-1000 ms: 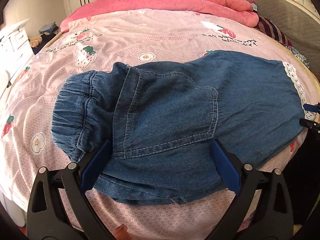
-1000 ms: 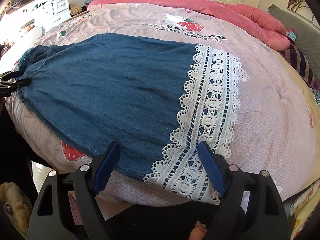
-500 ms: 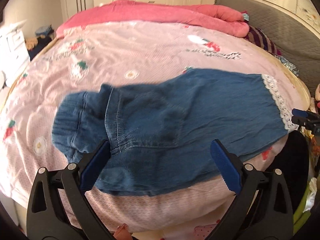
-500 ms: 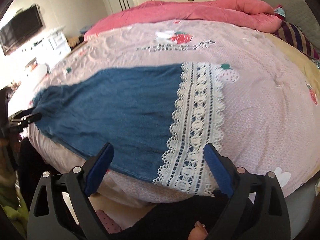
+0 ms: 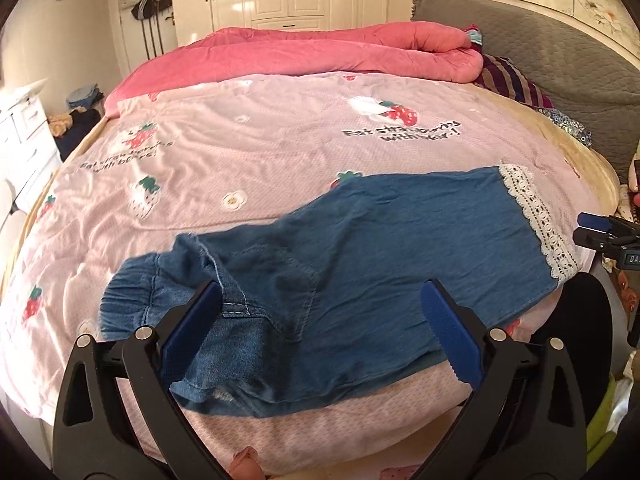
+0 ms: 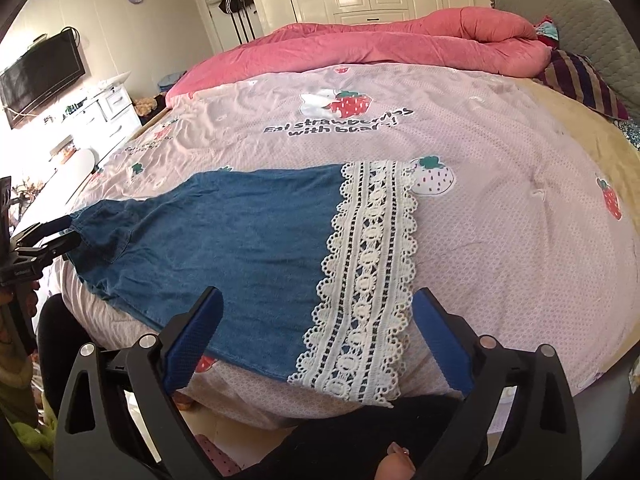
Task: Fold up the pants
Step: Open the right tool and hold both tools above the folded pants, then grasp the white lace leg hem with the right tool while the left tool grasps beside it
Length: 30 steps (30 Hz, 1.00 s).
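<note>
Denim pants (image 5: pixel 360 272) spread flat on pink strawberry-print bedspread (image 5: pixel 280 152), near its front edge, folded lengthwise, waist to the left, hem to the right.

Left wrist view only: gathered elastic waistband (image 5: pixel 128 296) at far left, then stitched back pocket (image 5: pixel 272 280); lace hem (image 5: pixel 536 216) small and distant at right. Left gripper (image 5: pixel 320 328) hovering over waist end, jaws spread wide, blue pads clear of cloth, nothing gripped. Right gripper's tip (image 5: pixel 600 232) just visible at right edge, off the hem.

Right wrist view only: TV (image 6: pixel 40 76) on left wall, white drawers (image 6: pixel 108 116) below it. Left gripper's tip seen at far left, beside waist end. Lace hem (image 6: pixel 368 280) large and close, white bands with scalloped edges across leg end. Right gripper (image 6: pixel 316 332) above it, jaws opening, nothing between pads. Waistband and pocket hardly readable from this side.

Both views: rolled pink quilt (image 6: pixel 400 44) at far side, grey headboard (image 5: pixel 560 64) at right.
</note>
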Each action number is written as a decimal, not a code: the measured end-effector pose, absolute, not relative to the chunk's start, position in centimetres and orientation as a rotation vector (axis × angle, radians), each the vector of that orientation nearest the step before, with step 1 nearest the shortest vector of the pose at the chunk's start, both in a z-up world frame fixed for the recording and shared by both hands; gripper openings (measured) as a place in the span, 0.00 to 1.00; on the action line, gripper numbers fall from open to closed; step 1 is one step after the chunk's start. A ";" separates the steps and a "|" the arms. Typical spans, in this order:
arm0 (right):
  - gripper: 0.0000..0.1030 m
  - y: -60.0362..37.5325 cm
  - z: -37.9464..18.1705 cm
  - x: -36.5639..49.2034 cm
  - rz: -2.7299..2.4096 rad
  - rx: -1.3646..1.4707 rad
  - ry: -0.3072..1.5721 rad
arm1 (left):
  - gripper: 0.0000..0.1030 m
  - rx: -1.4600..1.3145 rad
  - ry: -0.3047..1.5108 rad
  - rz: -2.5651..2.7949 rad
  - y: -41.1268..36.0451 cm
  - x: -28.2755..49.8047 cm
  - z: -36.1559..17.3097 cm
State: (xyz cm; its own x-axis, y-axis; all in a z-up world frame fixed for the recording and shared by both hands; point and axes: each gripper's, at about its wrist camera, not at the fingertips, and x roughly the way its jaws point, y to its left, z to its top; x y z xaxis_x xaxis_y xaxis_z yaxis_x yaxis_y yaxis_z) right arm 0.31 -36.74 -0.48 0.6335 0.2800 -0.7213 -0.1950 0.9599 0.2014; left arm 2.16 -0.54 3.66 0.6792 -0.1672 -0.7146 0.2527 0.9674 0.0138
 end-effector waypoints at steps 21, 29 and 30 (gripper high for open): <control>0.94 -39.2 -1.5 5.4 0.229 0.101 0.859 | 0.91 0.170 0.799 -0.489 -12.0 3.7 1.6; 0.94 -41.4 -1.6 9.4 0.267 0.181 0.910 | 0.91 0.231 0.817 -0.621 -17.7 2.8 -0.5; 0.94 -41.4 -1.7 10.0 0.287 0.182 0.924 | 0.91 0.235 0.822 -0.634 -18.1 2.6 -0.7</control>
State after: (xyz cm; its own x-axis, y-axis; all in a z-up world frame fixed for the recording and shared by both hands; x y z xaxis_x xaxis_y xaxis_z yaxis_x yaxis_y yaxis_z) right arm 9.99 -41.35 -1.73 0.5687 0.3202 -0.7576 -0.1648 0.9468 0.2765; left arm 2.63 -18.12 -0.71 0.5100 -0.4329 -0.7433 0.6089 0.7920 -0.0435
